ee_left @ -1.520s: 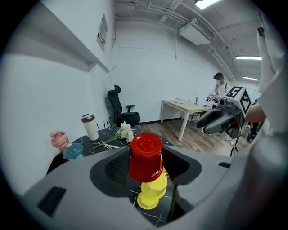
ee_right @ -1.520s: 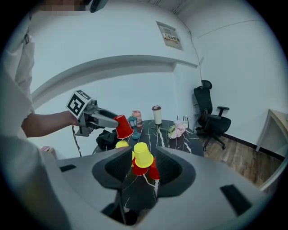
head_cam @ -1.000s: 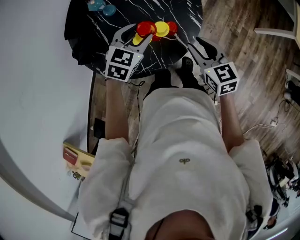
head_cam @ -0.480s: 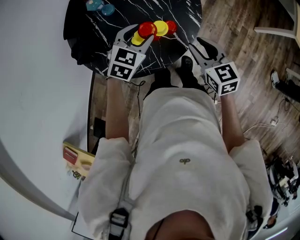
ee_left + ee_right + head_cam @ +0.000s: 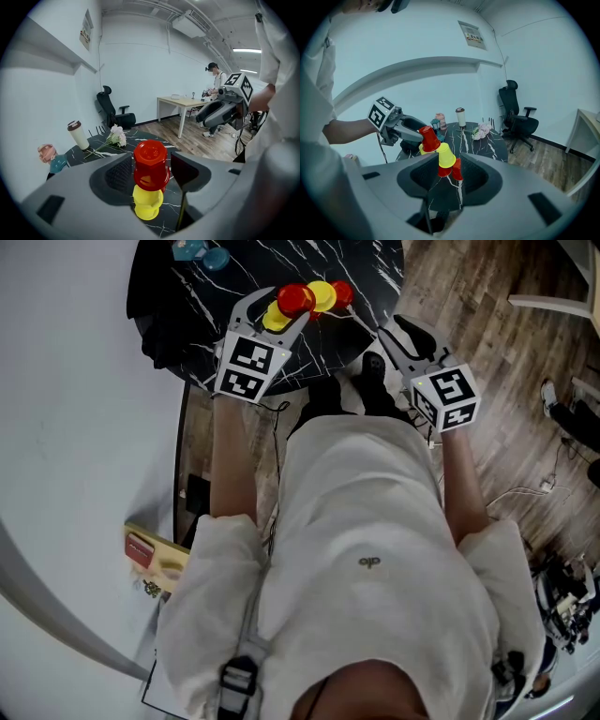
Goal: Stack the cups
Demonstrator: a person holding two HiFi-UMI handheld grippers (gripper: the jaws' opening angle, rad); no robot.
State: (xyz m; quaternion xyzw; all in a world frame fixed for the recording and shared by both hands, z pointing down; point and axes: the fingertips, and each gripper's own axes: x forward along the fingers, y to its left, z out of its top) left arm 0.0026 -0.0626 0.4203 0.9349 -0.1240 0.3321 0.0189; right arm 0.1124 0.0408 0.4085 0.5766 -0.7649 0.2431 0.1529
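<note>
**A:** Biggest thing first: the round black marble-veined table (image 5: 370, 268). Any worry there?

**B:** Only a knock. The left gripper (image 5: 278, 310) hangs over the table's near edge. A bump against the top would shake everything standing on it.

**A:** And that gripper itself?

**B:** Its jaws have just been opening and now stand spread wide. The small red plastic cup (image 5: 151, 164) is between them, with the pads clear of it on both sides, as far as I can judge. It sits upside down on a small yellow plastic cup (image 5: 147, 206), on the table toward the near edge. If the gripper backs out crooked, a pad could clip the red one and tip it off.

**A:** The right gripper (image 5: 450, 180)?

**B:** It's by the table's right rim, fingers half apart, nothing in them. If it swings in early, it could sweep the second yellow cup (image 5: 446, 156) off the two red cups (image 5: 457, 169) beneath it.

**A:** Smallest risk?

**B:** The top cup rests on a narrow base, so a slight nudge may slide it.
</note>
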